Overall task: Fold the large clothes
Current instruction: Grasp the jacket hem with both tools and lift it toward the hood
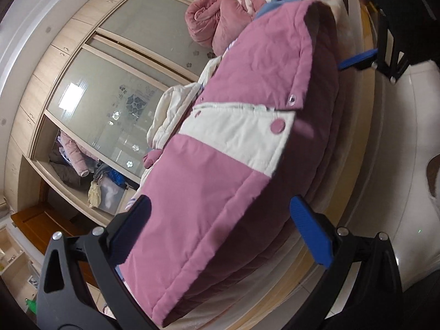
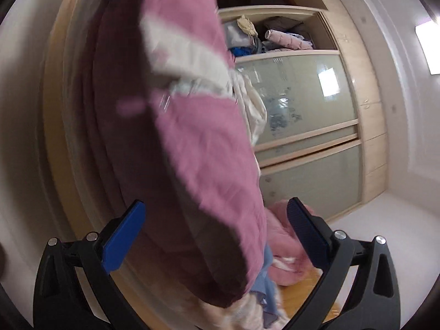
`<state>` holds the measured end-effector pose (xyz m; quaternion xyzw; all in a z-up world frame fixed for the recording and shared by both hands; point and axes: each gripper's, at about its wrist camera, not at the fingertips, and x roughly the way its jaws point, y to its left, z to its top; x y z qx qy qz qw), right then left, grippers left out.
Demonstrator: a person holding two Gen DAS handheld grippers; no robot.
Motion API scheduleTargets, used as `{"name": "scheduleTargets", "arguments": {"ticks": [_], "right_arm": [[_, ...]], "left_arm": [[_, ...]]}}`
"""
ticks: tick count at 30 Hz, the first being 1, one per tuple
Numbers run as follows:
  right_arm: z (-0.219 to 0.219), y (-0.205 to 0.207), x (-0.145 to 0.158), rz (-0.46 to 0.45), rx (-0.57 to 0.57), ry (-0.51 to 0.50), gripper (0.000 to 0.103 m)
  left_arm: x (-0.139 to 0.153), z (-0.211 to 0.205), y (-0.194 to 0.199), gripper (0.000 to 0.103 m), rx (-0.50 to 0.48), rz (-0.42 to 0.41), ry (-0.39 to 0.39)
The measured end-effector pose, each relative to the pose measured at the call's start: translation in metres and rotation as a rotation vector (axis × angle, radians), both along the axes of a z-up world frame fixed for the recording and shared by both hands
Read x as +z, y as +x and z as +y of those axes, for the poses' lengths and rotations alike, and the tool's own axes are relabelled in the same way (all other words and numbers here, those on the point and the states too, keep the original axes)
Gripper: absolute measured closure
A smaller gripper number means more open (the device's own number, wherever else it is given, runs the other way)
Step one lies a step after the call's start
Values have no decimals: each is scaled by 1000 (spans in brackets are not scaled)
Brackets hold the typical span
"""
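I see a wardrobe (image 1: 90,88) filling the far side of the room, with two frosted sliding doors and one open bay stuffed with clothes (image 1: 79,167). In front of it is the bed (image 1: 365,143), its wooden edge showing in both wrist views.

One folded pink jacket (image 1: 220,165) with a cream band across it lies along the bed's near edge, a padded bundle several layers thick. One pink snap (image 1: 277,125) sits on the cream band and a metal snap shows on the flap above it. Beyond the jacket, toward the bed's far end, lie one rolled pink quilt (image 1: 220,19) and one cream garment (image 1: 176,110) just beside the jacket.

My left gripper (image 1: 220,233) is tilted, its two blue fingers spread wide on either side of one end of the jacket; the bundle fills the gap between them, but I cannot tell whether the pads press it.

My right gripper (image 2: 217,236) is at the opposite end, also with fingers wide apart around the jacket's edge. Its view is motion-blurred, so contact is unclear there too. In the left view, part of the right gripper appears at the jacket's far end, one blue finger against the jacket's side.
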<state>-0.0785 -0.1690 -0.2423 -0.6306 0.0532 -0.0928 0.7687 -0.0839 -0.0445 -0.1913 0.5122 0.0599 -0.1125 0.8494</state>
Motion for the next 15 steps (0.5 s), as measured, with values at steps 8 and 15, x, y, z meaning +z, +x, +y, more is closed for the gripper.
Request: {"name": "scheduleTargets", "arguments": {"ticks": [8,15], "right_arm": [[-22,18,-21,-202,-56,-135,1],[-29,33,14,-232,-82,-25,1]], "left_arm": [[9,-4,7,2,-21,-35,-51],[7,-11,3,2,-52,-36,-25]]}}
